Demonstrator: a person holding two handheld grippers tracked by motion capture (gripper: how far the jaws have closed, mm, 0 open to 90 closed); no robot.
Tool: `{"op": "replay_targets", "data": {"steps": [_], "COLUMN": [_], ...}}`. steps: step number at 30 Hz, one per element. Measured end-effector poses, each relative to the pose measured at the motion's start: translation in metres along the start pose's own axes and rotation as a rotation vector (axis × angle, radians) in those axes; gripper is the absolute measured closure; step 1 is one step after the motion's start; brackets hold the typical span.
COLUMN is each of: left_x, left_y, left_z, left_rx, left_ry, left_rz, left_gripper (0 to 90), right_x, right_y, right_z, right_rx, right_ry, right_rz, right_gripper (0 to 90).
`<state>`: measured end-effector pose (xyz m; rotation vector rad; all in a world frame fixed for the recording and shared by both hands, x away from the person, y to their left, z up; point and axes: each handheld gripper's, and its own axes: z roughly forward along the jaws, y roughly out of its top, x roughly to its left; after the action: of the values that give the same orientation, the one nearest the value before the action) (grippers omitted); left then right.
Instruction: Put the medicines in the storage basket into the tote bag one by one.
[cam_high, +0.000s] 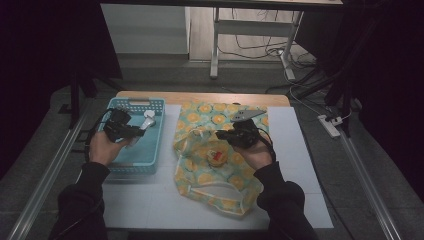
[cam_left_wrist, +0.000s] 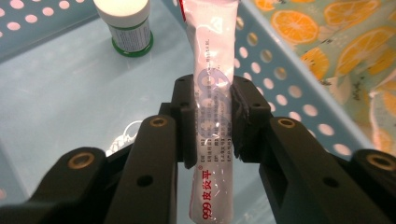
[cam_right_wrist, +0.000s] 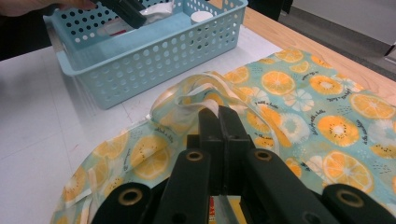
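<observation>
While the left gripper hangs over the blue basket at the left of the high view, its jaws are pinching a white tube with red lettering, the tube running straight up the middle of the left gripper view. Just beyond it, upper left in that view, a small white bottle with a green label stands upright on the basket floor. Over on the right, the right gripper sits above the orange-print bag, jaws pressed together on a fold of the bag's pale-edged fabric. In the high view, a small red and yellow item lies on the bag at centre, too small to identify
</observation>
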<state>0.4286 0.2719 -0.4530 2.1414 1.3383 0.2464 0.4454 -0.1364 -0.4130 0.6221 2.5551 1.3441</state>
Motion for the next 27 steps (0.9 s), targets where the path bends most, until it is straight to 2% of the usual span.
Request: {"op": "replay_targets", "data": {"steps": [12, 27], "left_x": [-0.018, -0.058], "left_y": [0.001, 0.0], "left_z": [-0.024, -0.029], "left_rx": [-0.038, -0.034], "left_ry": [-0.052, -0.129], "left_rz": [0.024, 0.096], "left_gripper": [73.3, 73.2], "right_x": [-0.001, -0.001], "right_y": [-0.001, -0.001], "right_z": [0.001, 0.001], "right_rx": [0.002, -0.003], "right_ry": [-0.005, -0.009], "right_rz": [0.003, 0.002], "right_gripper": [90.0, 90.0]}}
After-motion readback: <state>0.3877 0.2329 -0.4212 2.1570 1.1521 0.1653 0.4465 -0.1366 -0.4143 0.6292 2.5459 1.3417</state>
